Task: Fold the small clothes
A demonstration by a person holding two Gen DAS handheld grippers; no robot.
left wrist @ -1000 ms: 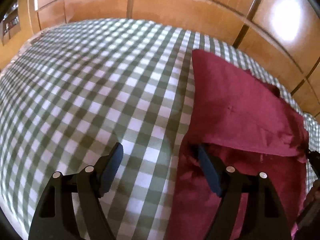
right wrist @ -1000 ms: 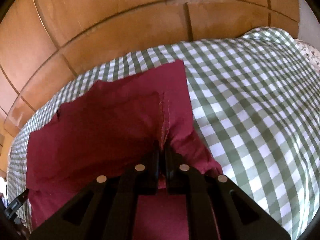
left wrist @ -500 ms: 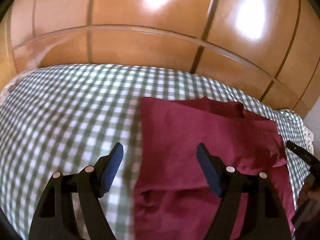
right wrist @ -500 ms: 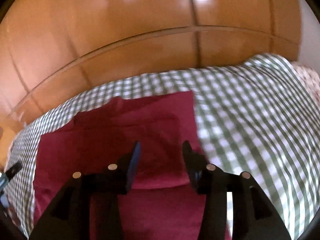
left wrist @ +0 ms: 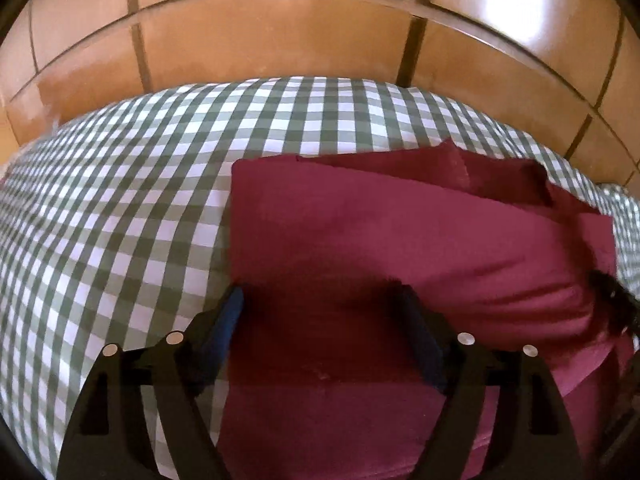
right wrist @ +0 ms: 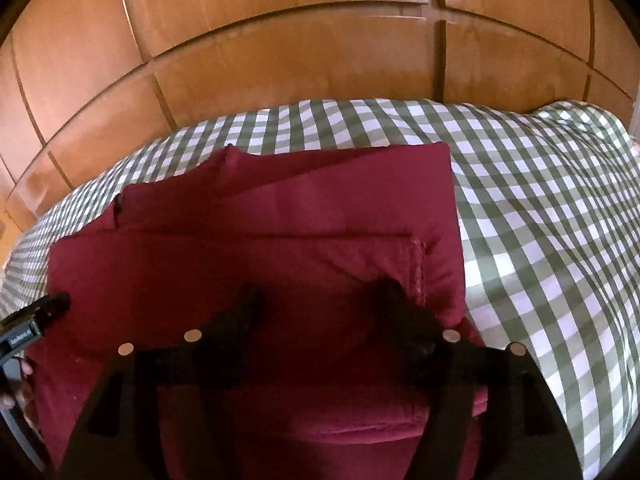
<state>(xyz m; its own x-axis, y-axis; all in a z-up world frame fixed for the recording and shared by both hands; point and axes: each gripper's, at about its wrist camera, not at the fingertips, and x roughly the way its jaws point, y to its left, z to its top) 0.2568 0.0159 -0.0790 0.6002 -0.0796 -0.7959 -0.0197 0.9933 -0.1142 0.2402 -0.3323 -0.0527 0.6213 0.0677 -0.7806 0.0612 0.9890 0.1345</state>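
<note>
A dark red garment (left wrist: 400,240) lies folded in layers on a green and white checked cloth (left wrist: 120,200). It also shows in the right wrist view (right wrist: 280,240). My left gripper (left wrist: 320,304) is open and empty, just above the garment's near left part. My right gripper (right wrist: 320,300) is open and empty above the garment's near right part, beside a stitched hem (right wrist: 418,268). The left gripper's tip (right wrist: 44,310) shows at the left edge of the right wrist view. The right gripper's dark tip (left wrist: 612,300) shows at the right edge of the left wrist view.
A wooden panelled wall (left wrist: 320,40) stands right behind the cloth's far edge, and it fills the top of the right wrist view (right wrist: 280,40). Bare checked cloth (right wrist: 540,220) lies to the right of the garment and to its left.
My right gripper has opened and let go of the garment's fold, which now lies flat. Both grippers have drawn back and tilted up. My left gripper has moved right, over the garment.
</note>
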